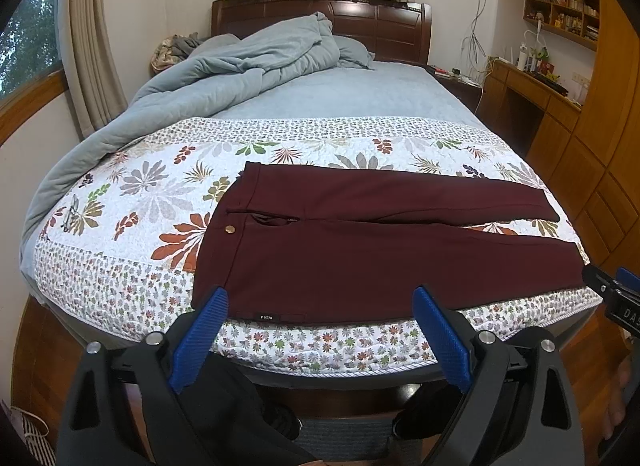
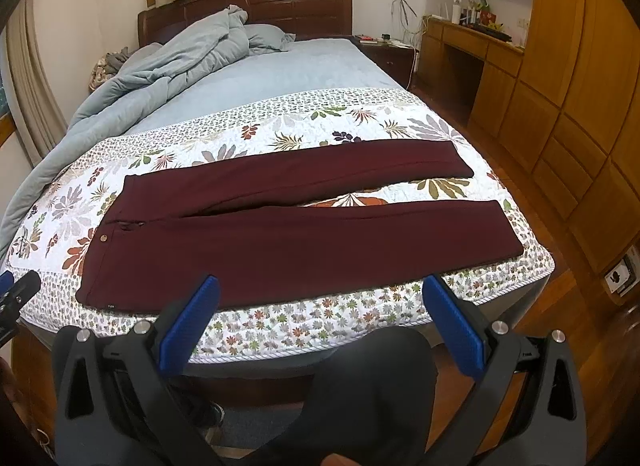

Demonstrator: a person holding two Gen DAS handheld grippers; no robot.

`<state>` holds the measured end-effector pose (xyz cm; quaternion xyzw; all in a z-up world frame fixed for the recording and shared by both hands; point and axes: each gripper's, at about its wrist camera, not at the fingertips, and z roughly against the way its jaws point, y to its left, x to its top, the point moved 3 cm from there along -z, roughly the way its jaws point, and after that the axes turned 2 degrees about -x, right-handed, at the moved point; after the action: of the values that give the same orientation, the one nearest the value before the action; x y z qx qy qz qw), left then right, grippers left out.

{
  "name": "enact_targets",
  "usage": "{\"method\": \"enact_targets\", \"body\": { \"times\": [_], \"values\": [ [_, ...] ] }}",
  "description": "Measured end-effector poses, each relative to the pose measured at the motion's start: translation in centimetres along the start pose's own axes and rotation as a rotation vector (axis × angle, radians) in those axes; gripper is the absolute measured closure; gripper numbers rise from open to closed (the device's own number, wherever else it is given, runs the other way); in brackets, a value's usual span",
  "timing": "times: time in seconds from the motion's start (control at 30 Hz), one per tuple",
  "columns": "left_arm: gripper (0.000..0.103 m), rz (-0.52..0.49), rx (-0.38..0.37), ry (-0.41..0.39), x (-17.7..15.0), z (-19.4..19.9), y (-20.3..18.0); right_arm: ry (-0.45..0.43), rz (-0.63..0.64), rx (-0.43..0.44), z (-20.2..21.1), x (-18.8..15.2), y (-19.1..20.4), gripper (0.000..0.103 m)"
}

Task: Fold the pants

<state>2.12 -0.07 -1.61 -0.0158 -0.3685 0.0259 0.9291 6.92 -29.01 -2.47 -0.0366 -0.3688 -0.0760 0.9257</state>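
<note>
Dark red stretchy pants (image 1: 360, 250) lie flat on a white quilted bedcover with a flower and leaf print (image 1: 132, 201), at the foot of a big bed with a dark wooden headboard (image 1: 360, 21). In the left wrist view their long side runs from 9 o'clock to 3 o'clock. The waist with a small round gold button (image 1: 229, 229) is at the 9 o'clock end. The two legs point to 3 o'clock, with a thin gap between them where the flower print shows. The cloth looks smooth and soft. A tiny black tag (image 1: 267, 317) sits on the near edge by the waist.

The left gripper (image 1: 320, 306) has black arms and ribbed blue pads (image 1: 208, 330). Its jaws are spread wide and hold nothing. It hangs just in front of the near edge of the pants, by the waist. The right gripper (image 2: 320, 298) looks the same, spread wide and holding nothing, near the leg part.

A puffy grey-blue blanket (image 1: 224, 73) is bunched up at 11 o'clock. A wooden desk (image 1: 532, 85) stands at 2 o'clock.
</note>
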Motion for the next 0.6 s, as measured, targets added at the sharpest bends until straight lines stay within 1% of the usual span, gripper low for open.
{"method": "enact_targets", "body": {
  "times": [0.3,0.47,0.53,0.6],
  "values": [
    [0.009,-0.014,0.002,0.01,-0.2,-0.6,-0.1,0.006,0.009,-0.004,-0.4,0.1,0.2,0.002],
    [0.009,-0.017,-0.042,0.059,-0.3,-2.2,0.5,0.002,0.03,-0.024,-0.7,0.4,0.6,0.002],
    [0.009,-0.029,-0.04,0.041,-0.2,-2.7,0.9,-0.01,0.041,-0.043,-0.7,0.6,0.7,0.002],
    [0.009,-0.073,-0.05,0.014,-0.1,-3.2,1.0,-0.02,0.054,-0.059,-1.0,0.8,0.7,0.002]
  ]
}}
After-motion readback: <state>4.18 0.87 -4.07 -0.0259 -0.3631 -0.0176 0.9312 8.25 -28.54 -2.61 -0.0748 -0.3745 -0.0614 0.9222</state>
